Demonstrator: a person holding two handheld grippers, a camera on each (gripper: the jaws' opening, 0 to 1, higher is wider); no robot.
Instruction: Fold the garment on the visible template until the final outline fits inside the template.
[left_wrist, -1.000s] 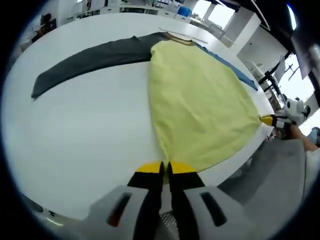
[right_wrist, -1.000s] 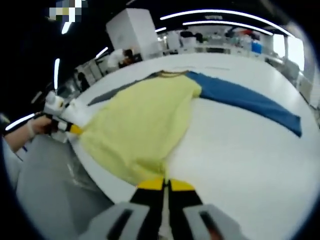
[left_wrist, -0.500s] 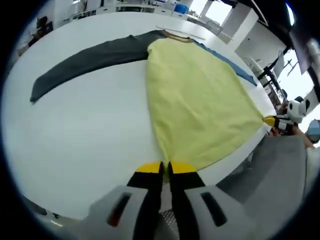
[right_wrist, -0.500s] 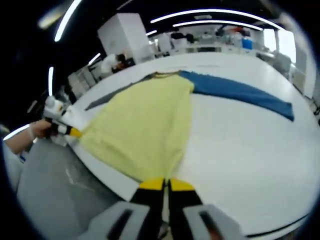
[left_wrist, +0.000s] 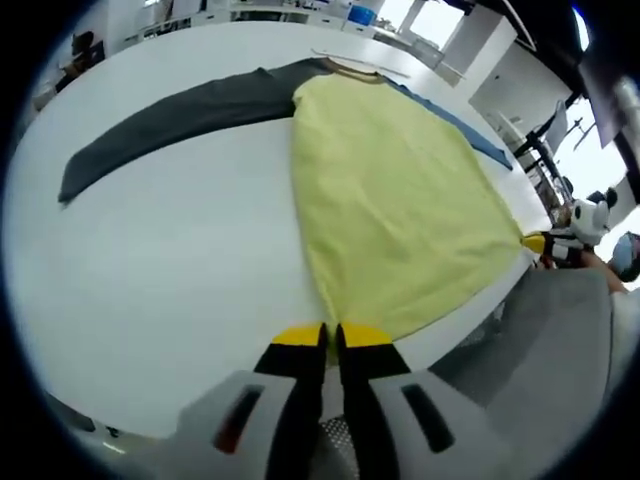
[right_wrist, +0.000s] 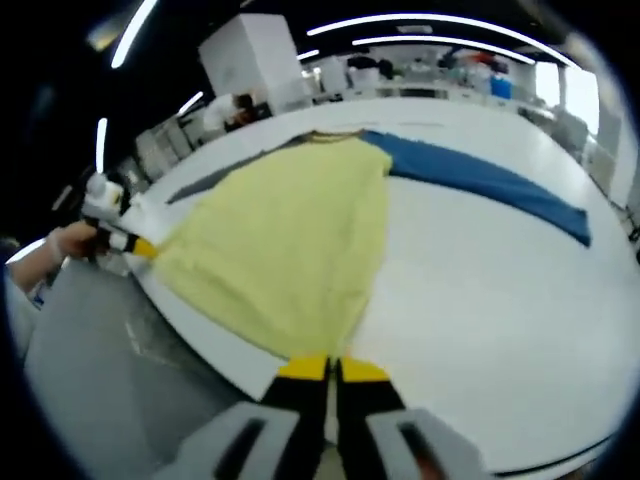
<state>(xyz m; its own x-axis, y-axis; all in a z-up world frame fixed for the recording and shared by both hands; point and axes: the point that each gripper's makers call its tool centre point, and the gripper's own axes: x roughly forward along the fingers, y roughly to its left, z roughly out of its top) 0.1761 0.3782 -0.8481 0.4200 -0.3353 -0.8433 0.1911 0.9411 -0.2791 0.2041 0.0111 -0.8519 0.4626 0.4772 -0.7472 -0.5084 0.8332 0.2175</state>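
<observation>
With both jaws pinched shut, my left gripper (left_wrist: 331, 335) clamps one hem corner of the yellow garment (left_wrist: 390, 200) at the white table (left_wrist: 170, 260) edge; my right gripper (right_wrist: 331, 367) clamps the other corner. Garment lies spread flat, grey sleeve (left_wrist: 170, 115) out one side, blue sleeve (right_wrist: 490, 185) out the other.

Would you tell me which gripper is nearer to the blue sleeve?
Right. The right gripper grips the hem on the blue sleeve's side; the left gripper holds the opposite corner.
</observation>
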